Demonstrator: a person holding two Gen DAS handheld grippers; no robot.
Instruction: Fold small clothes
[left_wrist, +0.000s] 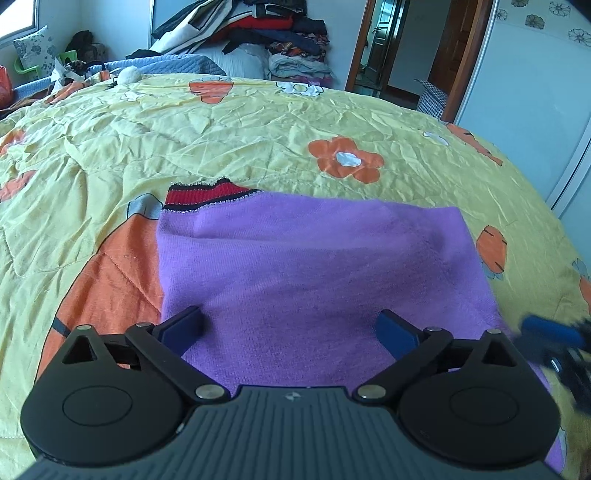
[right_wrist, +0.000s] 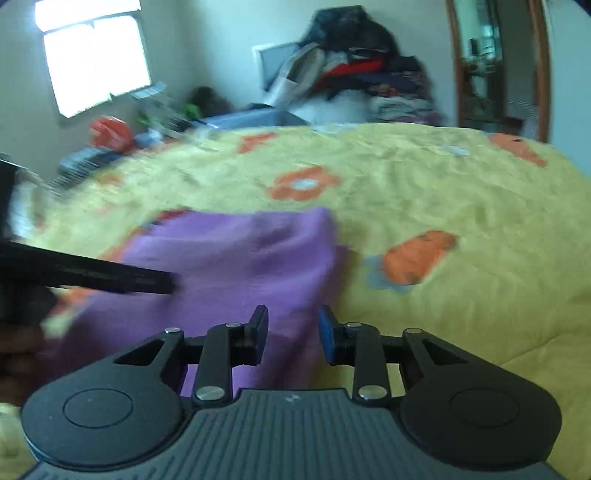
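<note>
Sweater (left_wrist: 306, 266): purple knit, red-and-black ribbed band at far left, lying folded on the bed (left_wrist: 221, 129). Judged light, soft, limp, not slippery; will sag and unfold if lifted from one point, so take it at a folded edge or corner, both layers together. Left hand-held gripper (left_wrist: 290, 326): jaws wide apart above the knit, nothing between them. Right hand-held gripper (right_wrist: 293, 328): jaws narrowly apart at the sweater's right edge; blurred view, seemingly gripping nothing.

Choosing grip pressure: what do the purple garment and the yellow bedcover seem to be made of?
Purple garment: looks like soft knit, matte and fuzzy, with a ribbed red and black band. Yellow bedcover: seemingly thin woven cloth, printed with orange flowers and finely creased.
</note>
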